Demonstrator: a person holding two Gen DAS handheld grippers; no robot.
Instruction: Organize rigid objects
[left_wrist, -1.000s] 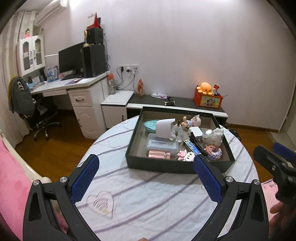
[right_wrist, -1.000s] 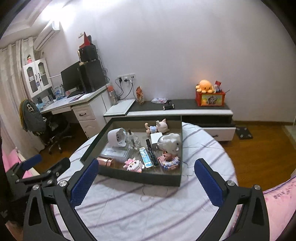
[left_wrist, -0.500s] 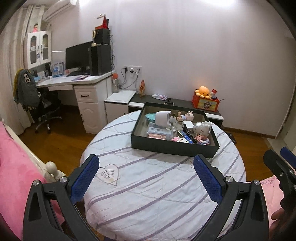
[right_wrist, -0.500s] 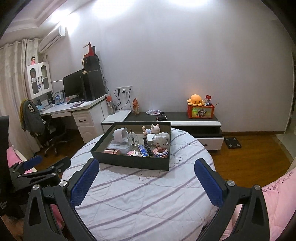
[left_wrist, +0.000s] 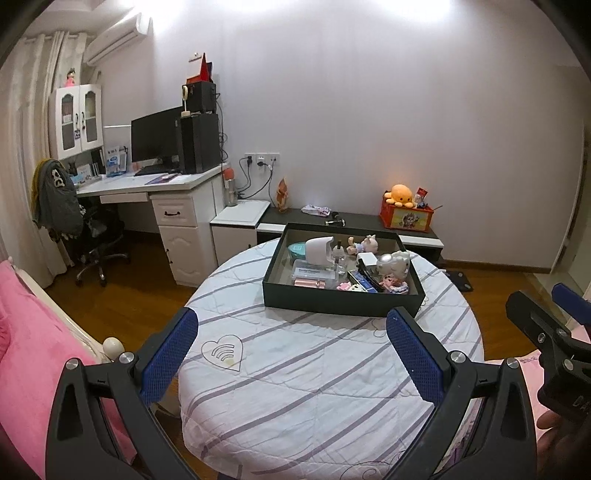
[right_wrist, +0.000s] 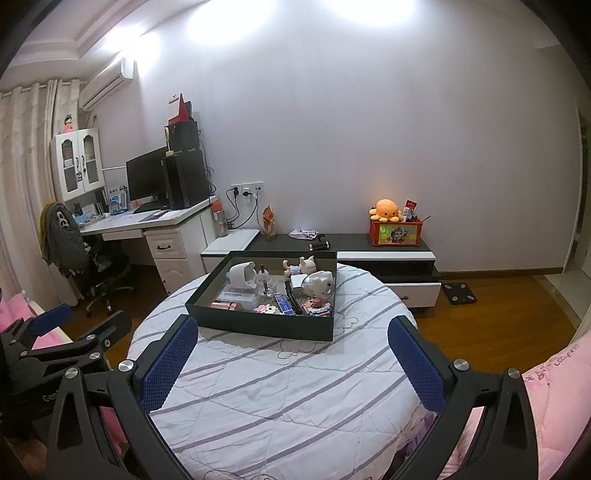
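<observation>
Rigid objects fill your dark box (left_wrist: 341, 301) on the far side of the round worktop (left_wrist: 325, 373). Your left tongs (left_wrist: 291, 354) and right tongs (right_wrist: 291, 354) gape wide, empty, well short of it.

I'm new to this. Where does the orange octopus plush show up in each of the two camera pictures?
Left wrist view: the orange octopus plush sits right of centre, on a red box against the wall.
Right wrist view: the orange octopus plush is again right of centre, on the same red box.
Shared landmark: the dark tray on the round table, nearer the cameras than the plush.
</observation>
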